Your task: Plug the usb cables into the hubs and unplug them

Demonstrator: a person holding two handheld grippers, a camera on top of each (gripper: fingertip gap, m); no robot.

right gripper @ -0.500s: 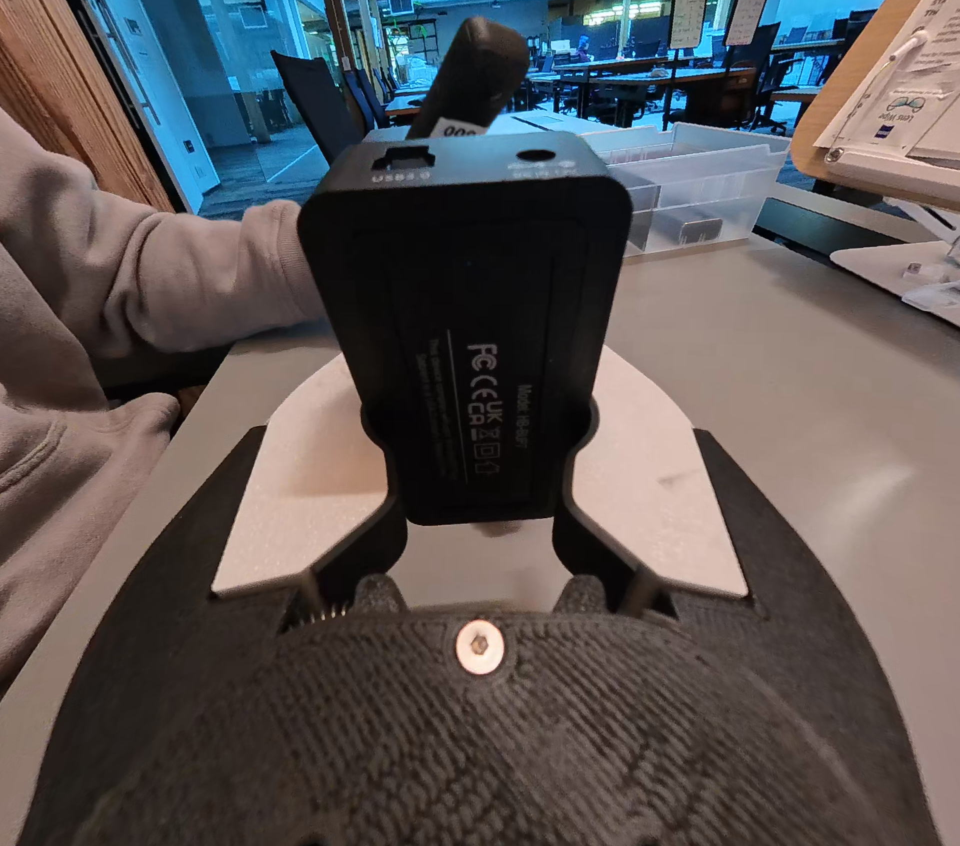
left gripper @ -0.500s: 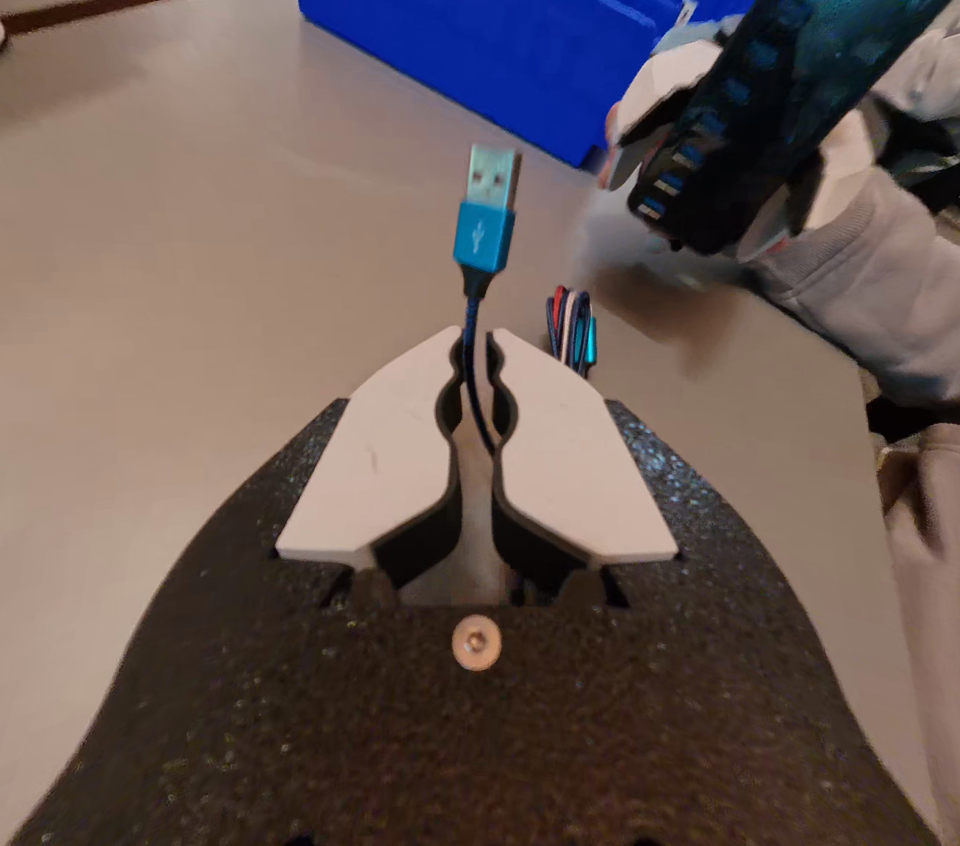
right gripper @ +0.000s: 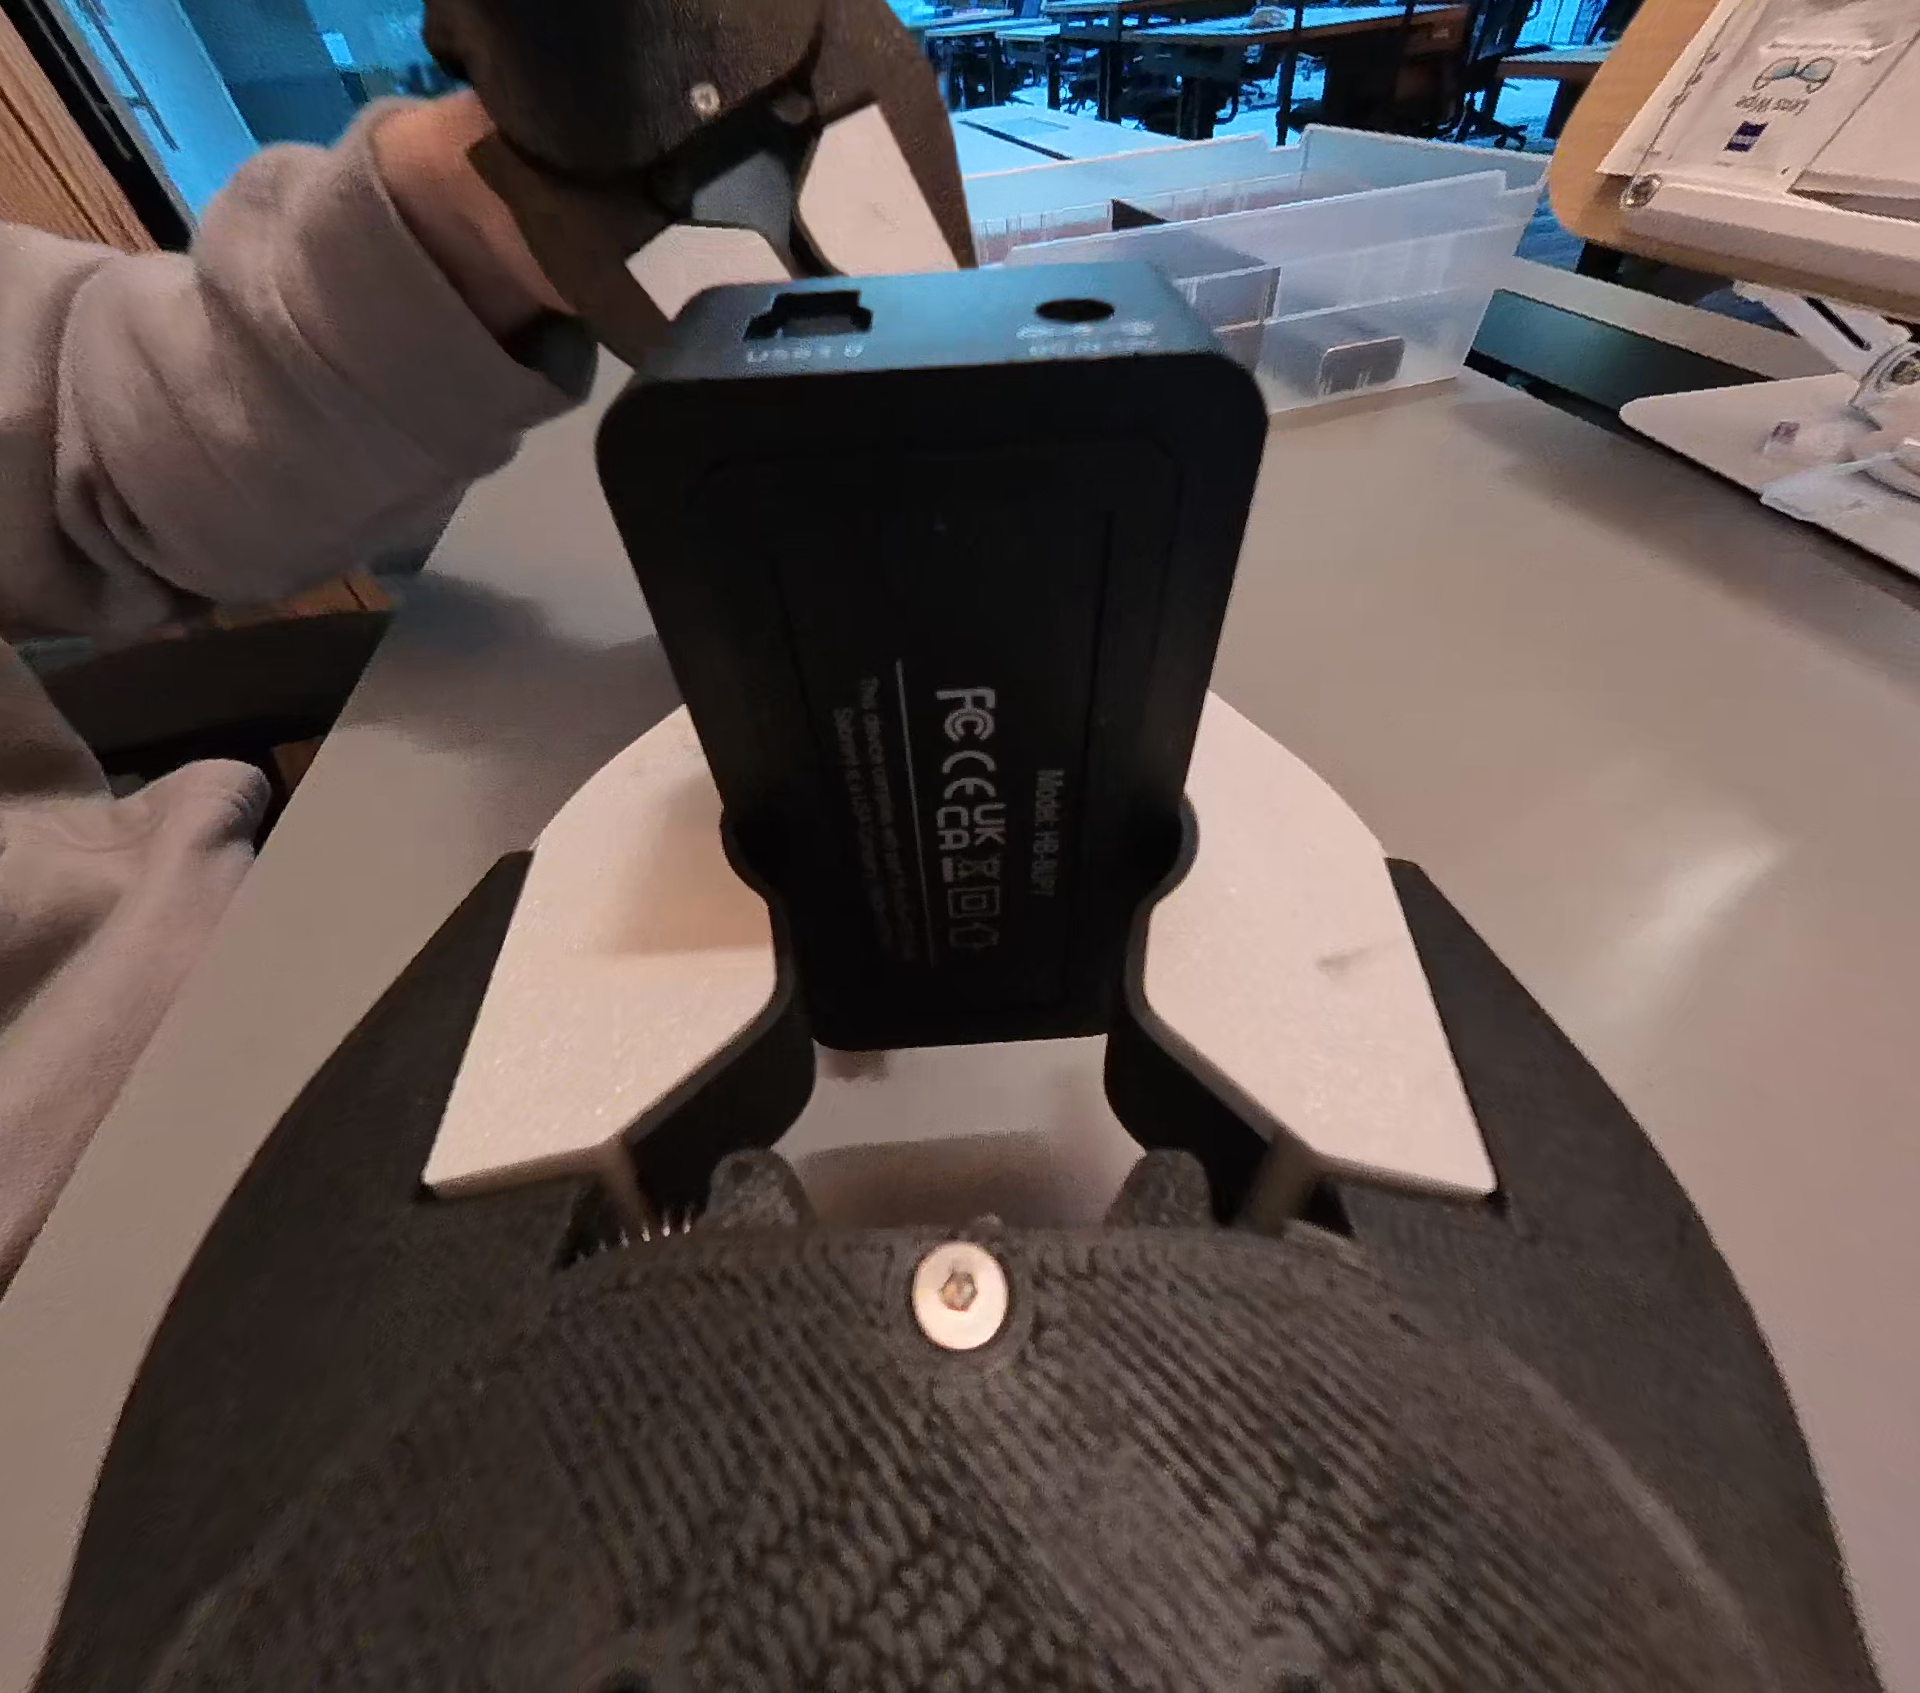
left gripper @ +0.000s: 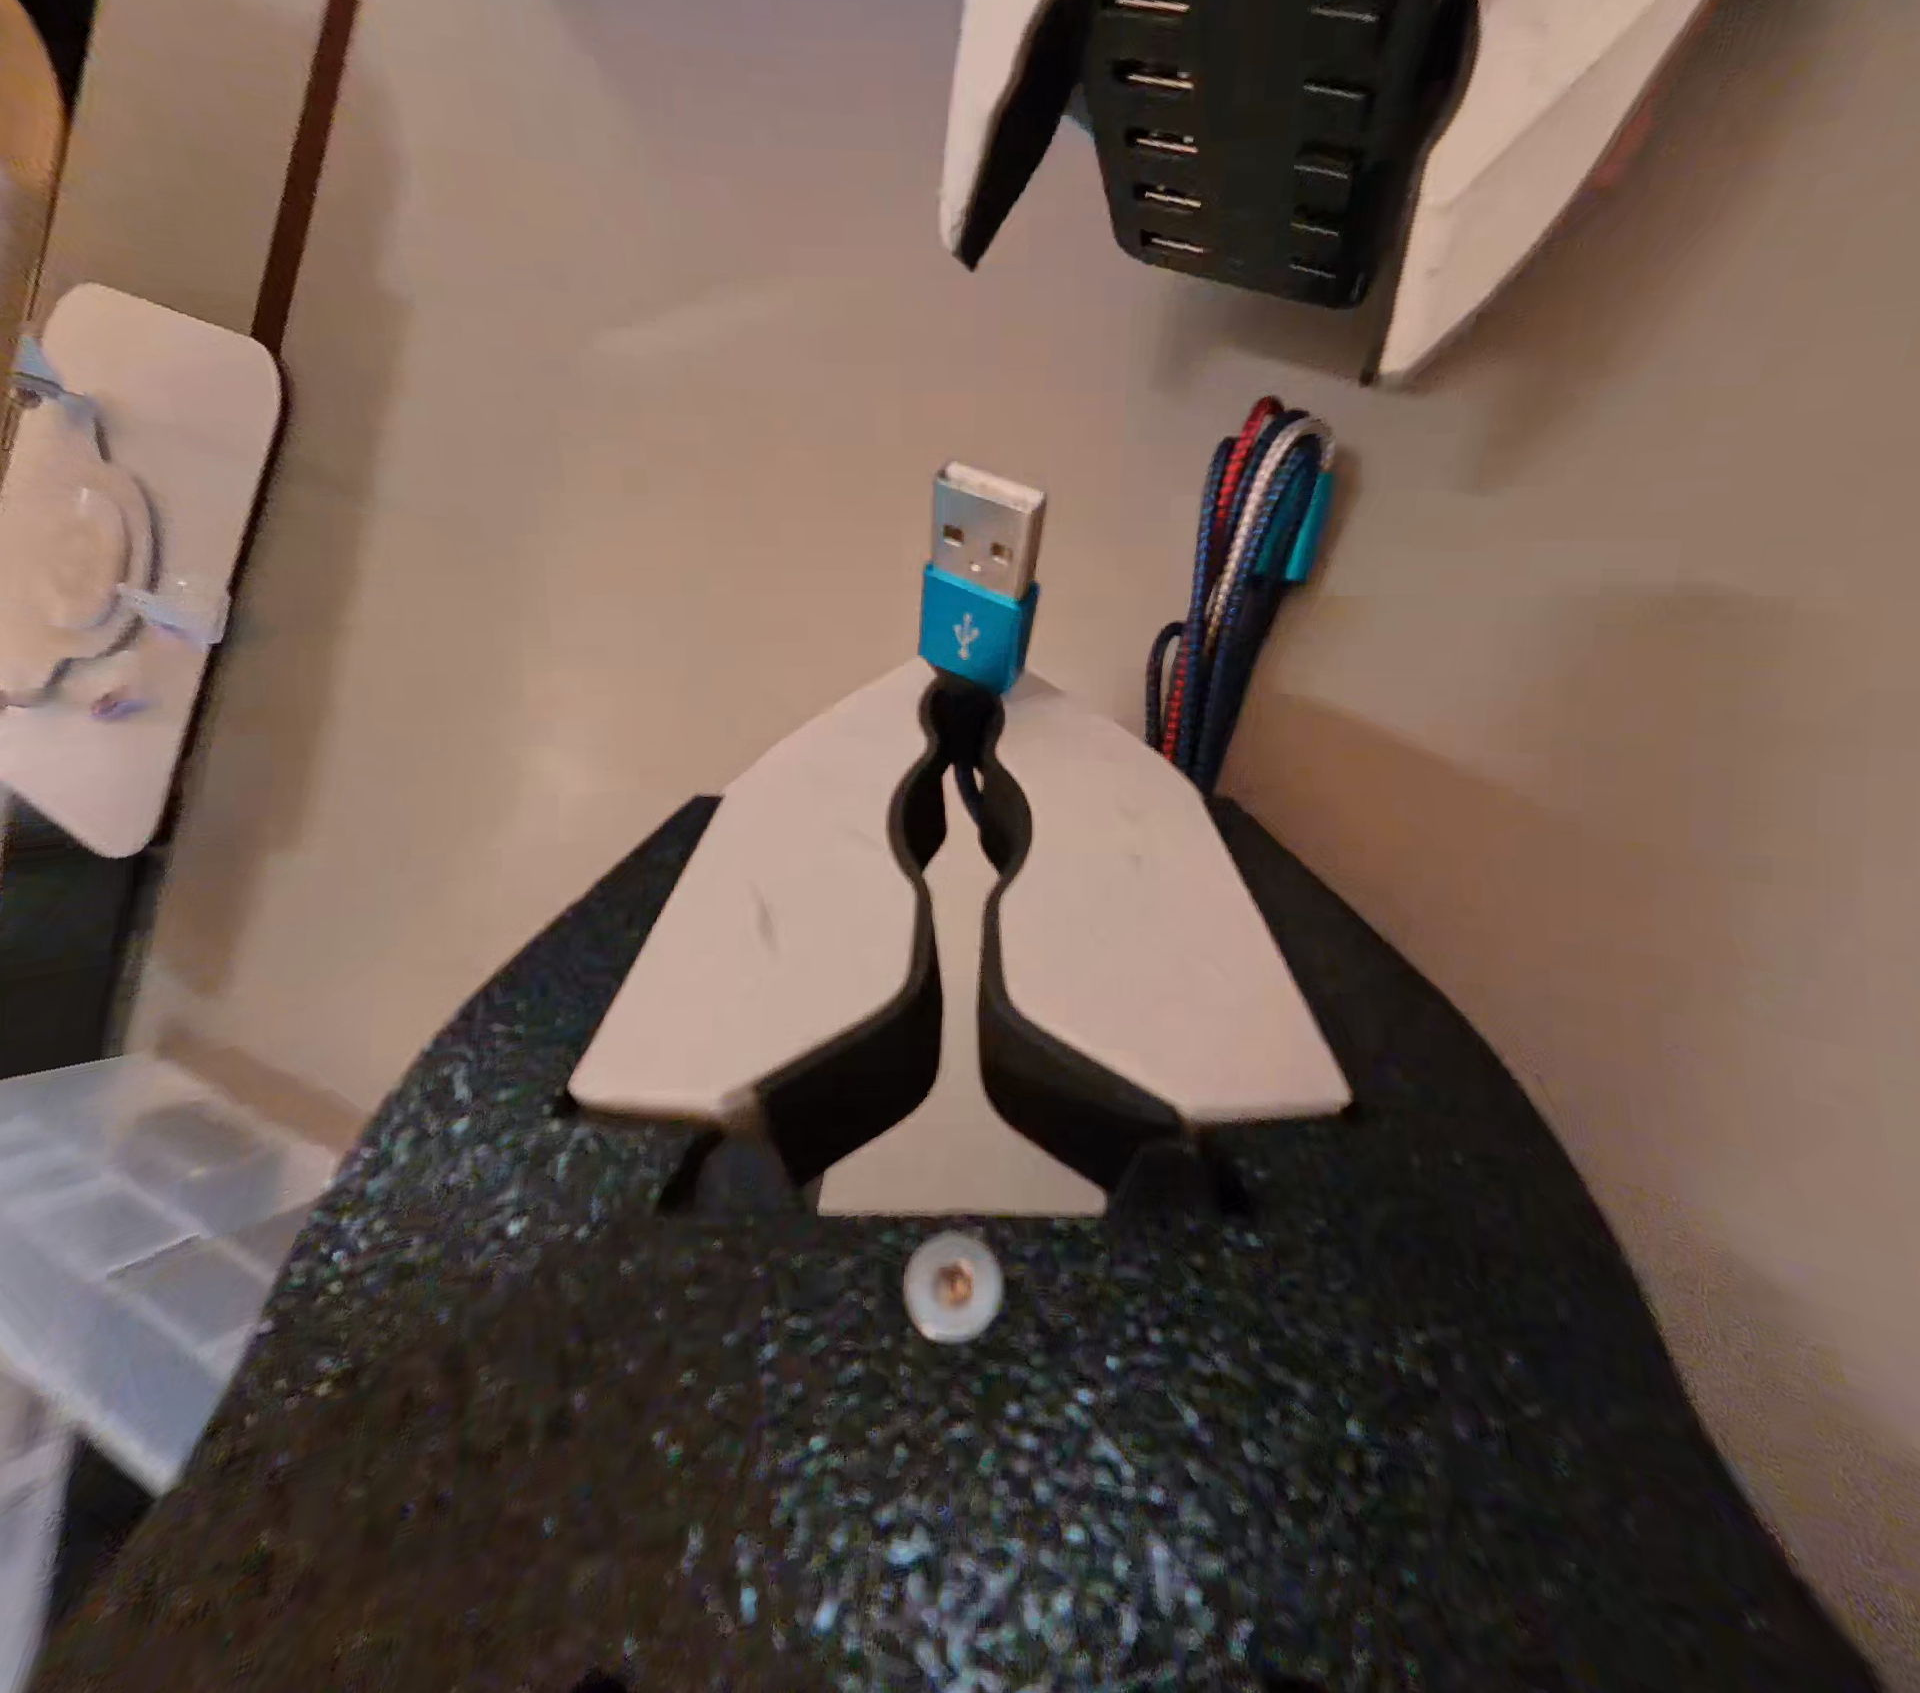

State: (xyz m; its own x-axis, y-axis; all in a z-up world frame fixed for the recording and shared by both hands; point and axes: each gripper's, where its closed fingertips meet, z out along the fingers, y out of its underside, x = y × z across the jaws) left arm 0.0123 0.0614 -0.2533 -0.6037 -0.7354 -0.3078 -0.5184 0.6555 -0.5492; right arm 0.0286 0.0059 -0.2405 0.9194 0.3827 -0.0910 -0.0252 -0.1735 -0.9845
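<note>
My left gripper (left gripper: 961, 698) pinches the USB cable (left gripper: 980, 578) below its blue plug, over the grey table (left gripper: 644, 293). My right gripper (right gripper: 956, 822) clamps the black hub (right gripper: 935, 583) upright; office desks (right gripper: 1247, 22) fill the room beyond a clear bin (right gripper: 1351, 230).

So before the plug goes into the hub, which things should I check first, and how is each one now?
1. Left gripper shut on the cable just behind the plug: ok.
2. Metal end of the plug free and pointing forward: ok.
3. Right gripper clamped on the hub by its sides: ok.
4. Port face of the hub turned toward the plug, ports look empty: ok.
5. Plug lined up with one port: not ok, the hub sits off to the upper right of it.
6. Plug turned the right way up for the port: cannot tell.
</note>
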